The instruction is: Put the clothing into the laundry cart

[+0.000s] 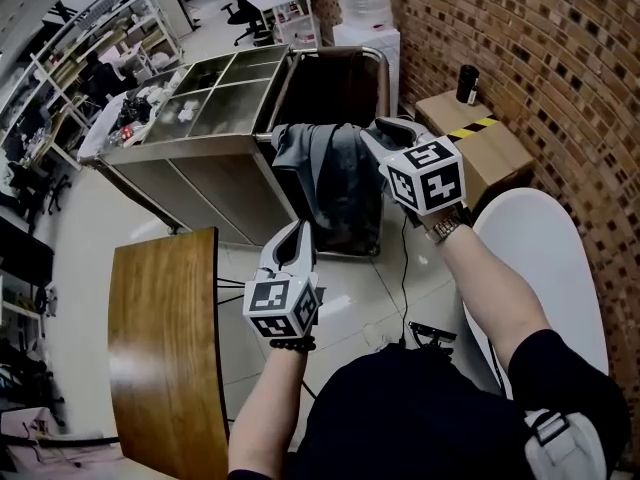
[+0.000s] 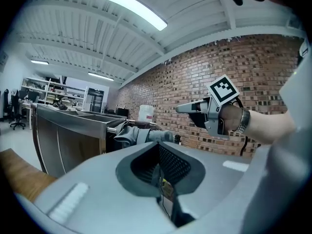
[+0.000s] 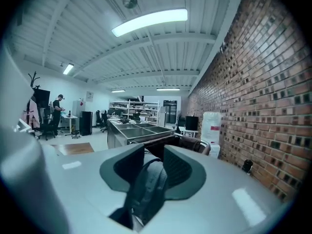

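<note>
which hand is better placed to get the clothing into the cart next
Right. The right gripper grips the clothing draped over the rim of the cart; the left gripper is back from it, jaws together, empty.

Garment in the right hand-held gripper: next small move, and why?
Probably carry the right hand-held gripper forward over the cart's opening before letting go. Its jaws are shut on the garment, which in the head view hangs down at the cart's near rim, not yet inside.
</note>
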Action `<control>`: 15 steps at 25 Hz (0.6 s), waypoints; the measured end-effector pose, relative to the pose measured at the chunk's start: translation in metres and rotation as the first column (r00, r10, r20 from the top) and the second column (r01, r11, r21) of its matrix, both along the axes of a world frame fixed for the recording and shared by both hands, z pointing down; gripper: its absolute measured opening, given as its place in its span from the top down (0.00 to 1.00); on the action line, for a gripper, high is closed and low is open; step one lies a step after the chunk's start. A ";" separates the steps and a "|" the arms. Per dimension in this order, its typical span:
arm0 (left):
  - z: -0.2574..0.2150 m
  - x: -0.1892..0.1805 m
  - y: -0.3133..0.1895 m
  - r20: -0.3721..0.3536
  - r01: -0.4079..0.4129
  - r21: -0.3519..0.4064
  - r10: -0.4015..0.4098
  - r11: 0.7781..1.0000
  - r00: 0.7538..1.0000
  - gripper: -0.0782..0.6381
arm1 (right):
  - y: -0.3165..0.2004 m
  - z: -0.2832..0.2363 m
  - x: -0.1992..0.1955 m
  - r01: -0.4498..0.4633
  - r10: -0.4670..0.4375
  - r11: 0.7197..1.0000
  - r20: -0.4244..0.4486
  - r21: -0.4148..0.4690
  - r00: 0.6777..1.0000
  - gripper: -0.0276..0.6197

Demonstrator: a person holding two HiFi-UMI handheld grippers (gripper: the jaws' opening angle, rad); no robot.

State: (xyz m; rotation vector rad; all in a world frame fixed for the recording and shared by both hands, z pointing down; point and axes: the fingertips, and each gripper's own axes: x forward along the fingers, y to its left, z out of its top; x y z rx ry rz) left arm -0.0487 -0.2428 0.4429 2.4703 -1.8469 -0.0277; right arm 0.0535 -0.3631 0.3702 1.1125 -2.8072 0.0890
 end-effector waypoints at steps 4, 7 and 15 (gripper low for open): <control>-0.011 0.007 0.023 0.010 -0.010 0.018 0.010 1.000 1.000 0.89 | 0.038 -0.009 0.006 -0.004 0.003 0.999 0.012 0.050 1.000 0.80; -0.020 0.013 0.039 0.010 -0.015 0.029 0.015 0.999 1.000 0.89 | 0.065 -0.013 0.010 -0.005 0.004 0.997 0.016 0.077 1.000 0.81; -0.044 0.024 0.068 0.012 -0.027 0.065 0.026 0.997 1.000 0.89 | 0.121 -0.018 0.021 -0.036 0.029 0.989 0.045 0.145 0.999 0.95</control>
